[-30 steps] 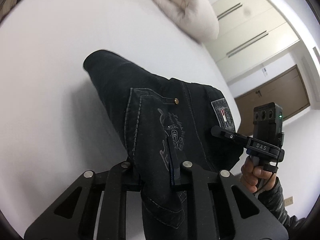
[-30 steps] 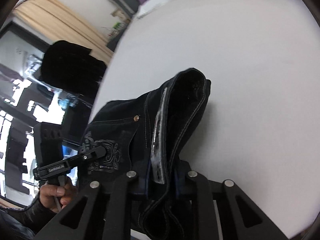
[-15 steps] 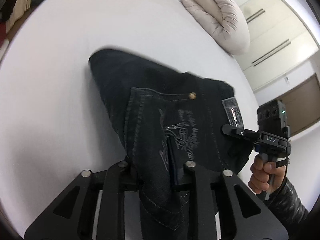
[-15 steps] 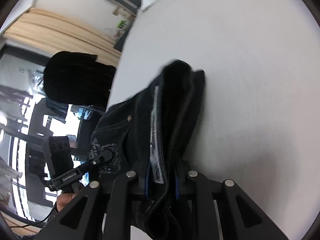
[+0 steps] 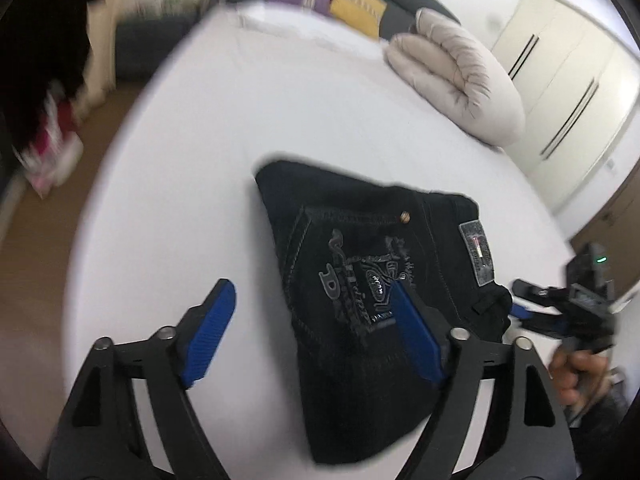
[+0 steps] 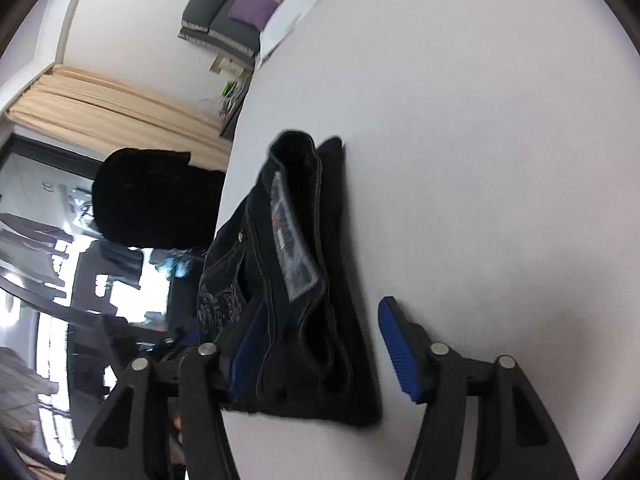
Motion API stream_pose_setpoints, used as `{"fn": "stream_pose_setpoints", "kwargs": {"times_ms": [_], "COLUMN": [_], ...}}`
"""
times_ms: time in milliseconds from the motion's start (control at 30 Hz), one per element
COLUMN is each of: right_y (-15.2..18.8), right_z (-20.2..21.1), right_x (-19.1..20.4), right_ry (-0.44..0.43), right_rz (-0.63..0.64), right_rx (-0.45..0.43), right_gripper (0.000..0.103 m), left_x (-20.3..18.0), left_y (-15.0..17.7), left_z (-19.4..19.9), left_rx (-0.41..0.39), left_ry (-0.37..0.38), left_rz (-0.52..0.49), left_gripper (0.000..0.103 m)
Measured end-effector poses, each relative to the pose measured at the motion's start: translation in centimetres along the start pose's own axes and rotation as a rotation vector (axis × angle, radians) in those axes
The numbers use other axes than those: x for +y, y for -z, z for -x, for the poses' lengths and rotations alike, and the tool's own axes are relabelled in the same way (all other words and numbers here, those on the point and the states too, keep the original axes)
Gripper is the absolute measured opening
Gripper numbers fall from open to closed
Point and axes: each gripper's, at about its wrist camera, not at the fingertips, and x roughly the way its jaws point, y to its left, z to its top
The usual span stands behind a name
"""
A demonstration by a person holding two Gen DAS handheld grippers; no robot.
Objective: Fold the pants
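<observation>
Since the folded pants point(image 5: 372, 280) rest flat on the bed point(image 5: 192, 184), my left gripper point(image 5: 312, 324) and right gripper point(image 6: 320, 332) gape wide, gripping nothing.

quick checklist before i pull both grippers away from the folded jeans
1. Left gripper open, blue pads apart: ok.
2. Right gripper open: ok.
3. Black jeans resting folded on the white bed, not lifted: ok.
4. Jeans clear of the left gripper's pads: not ok, the right-hand pad overlaps the cloth.
5. Jeans clear of the right gripper: not ok, the bundle lies between its pads.
6. Fold edges aligned underneath: cannot tell.
7. Rolled beige duvet away from the jeans: ok.
</observation>
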Motion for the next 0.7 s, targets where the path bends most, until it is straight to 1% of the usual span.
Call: {"fn": "stream_pose_setpoints", "kwargs": {"times_ms": [67, 100, 167, 200, 233, 267, 300, 333, 367, 400, 467, 500, 567, 667, 700], "right_y": [0.8, 1.4, 2.2, 2.5, 3.3, 3.5, 4.2, 4.8, 5.2, 6.0, 6.8, 7.7, 8.6, 10.0, 10.5], "right_z": [2.3, 3.7, 6.1, 7.1, 8.7, 9.1, 10.5, 11.8, 12.7, 13.7, 15.0, 15.9, 17.1, 18.1, 18.5], "right_x": [2.1, 3.5, 6.2, 7.1, 9.0, 10.5, 11.8, 13.1, 14.5, 16.1, 17.9, 19.1, 20.7, 22.6, 22.6], "right_ry": [0.052, 0.078, 0.123, 0.147, 0.170, 0.177, 0.185, 0.202, 0.217, 0.231, 0.249, 0.267, 0.285, 0.300, 0.309], "right_rz": [0.067, 0.112, 0.189, 0.222, 0.278, 0.304, 0.345, 0.387, 0.422, 0.463, 0.517, 0.547, 0.580, 0.589, 0.587], "right_rx": [-0.065, -0.104, -0.169, -0.199, -0.247, -0.272, -0.319, -0.369, -0.411, -0.457, -0.508, -0.542, -0.581, -0.595, -0.596], "right_gripper": [0.063, 0.066, 0.070, 0.073, 0.075, 0.080, 0.085, 0.087, 0.093, 0.098, 0.103, 0.103, 0.103, 0.103, 0.103], "left_x": [-2.2, -3.4, -5.8, -6.4, -7.1, -7.3, -7.0, -7.4, -7.5, -7.5, -7.9, -8.2, -8.2, -8.1, -8.0], "left_y": [0.2, 0.5, 1.4, 1.6, 2.0, 2.3, 2.8, 3.3, 3.7, 4.0, 4.7, 4.9, 5.3, 5.6, 5.8], "left_z": [4.0, 6.6, 11.2, 12.9, 14.7, 16.3, 18.3, 19.7, 20.8, 22.0, 24.1, 25.0, 26.7, 28.4, 29.5], "left_rx": [-0.092, -0.154, -0.238, -0.264, -0.299, -0.322, -0.334, -0.342, -0.349, -0.360, -0.359, -0.362, -0.358, -0.328, -0.326], "left_ry": [-0.058, -0.101, -0.171, -0.204, -0.249, -0.274, -0.300, -0.329, -0.346, -0.361, -0.369, -0.367, -0.365, -0.357, -0.358], "left_rz": [-0.060, -0.089, -0.111, -0.117, -0.122, -0.119, -0.105, -0.080, -0.066, -0.059, -0.064, -0.063, -0.036, 0.009, 0.016], "left_gripper": [0.095, 0.101, 0.102, 0.103, 0.103, 0.103, 0.103, 0.103, 0.103, 0.103, 0.103, 0.103, 0.103, 0.103, 0.103]}}
